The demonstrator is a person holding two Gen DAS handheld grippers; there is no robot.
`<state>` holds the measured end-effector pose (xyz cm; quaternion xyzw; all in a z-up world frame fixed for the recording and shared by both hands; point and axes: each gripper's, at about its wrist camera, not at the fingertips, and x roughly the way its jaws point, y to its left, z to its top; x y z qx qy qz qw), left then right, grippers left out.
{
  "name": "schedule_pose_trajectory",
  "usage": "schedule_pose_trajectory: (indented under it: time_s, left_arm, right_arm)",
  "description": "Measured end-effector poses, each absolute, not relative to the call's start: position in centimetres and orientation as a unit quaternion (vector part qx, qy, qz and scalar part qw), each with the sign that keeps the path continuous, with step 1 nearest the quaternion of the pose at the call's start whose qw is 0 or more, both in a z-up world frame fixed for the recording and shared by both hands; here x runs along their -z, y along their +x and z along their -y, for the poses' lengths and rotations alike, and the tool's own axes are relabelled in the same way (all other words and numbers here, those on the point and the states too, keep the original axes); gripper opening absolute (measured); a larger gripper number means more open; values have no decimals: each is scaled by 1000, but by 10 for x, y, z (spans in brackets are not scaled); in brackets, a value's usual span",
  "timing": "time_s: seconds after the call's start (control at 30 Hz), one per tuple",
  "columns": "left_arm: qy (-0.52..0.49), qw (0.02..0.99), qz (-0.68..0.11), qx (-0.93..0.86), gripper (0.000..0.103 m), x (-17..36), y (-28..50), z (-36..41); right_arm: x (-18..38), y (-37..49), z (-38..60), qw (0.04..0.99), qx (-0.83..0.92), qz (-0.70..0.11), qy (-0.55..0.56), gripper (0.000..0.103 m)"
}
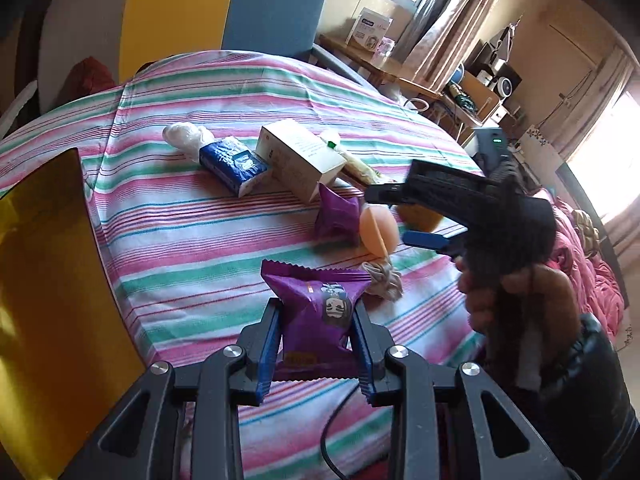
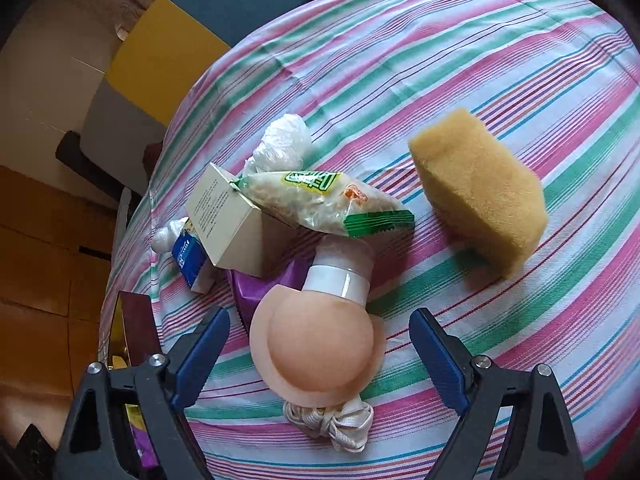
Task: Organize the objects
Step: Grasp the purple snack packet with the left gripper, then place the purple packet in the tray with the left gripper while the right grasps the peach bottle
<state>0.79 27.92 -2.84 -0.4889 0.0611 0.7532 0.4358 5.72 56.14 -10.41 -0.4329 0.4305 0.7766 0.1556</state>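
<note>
The left gripper (image 1: 316, 344) was clenched on a purple snack packet (image 1: 316, 316), its 2 blue pads pressing the packet's sides and holding it clear of the striped cloth (image 1: 180, 240). Left of it stood a gold-lined box (image 1: 48, 280). The right gripper (image 2: 316, 356) stood released, its jaws wide on either side of a peach round-headed bottle (image 2: 316, 344) lying on the cloth, the pads not touching it. A white cord bundle (image 2: 332, 424) lay just near of the bottle. A yellow sponge (image 2: 480, 196) sat far right. Further off, a white carton (image 2: 228, 220), a green-edged noodle bag (image 2: 320, 200) and a blue tissue pack (image 2: 188, 256) were clustered together, with a second purple packet (image 1: 336, 216) beside the carton.
</note>
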Motion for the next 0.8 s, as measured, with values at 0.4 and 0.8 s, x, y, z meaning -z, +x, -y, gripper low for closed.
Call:
schedule_pose_trajectory:
  time_s: [0.4,0.8]
  left_arm:
    - [-468,436,-24,-768,33,0,7,-221]
    - [-484,258,26,-836,33,12,-63,-62]
  right_arm:
    - [109,40,-545,129,-789,-368,-476,59]
    - [94,48,-541,155,-809,-325,-464,55]
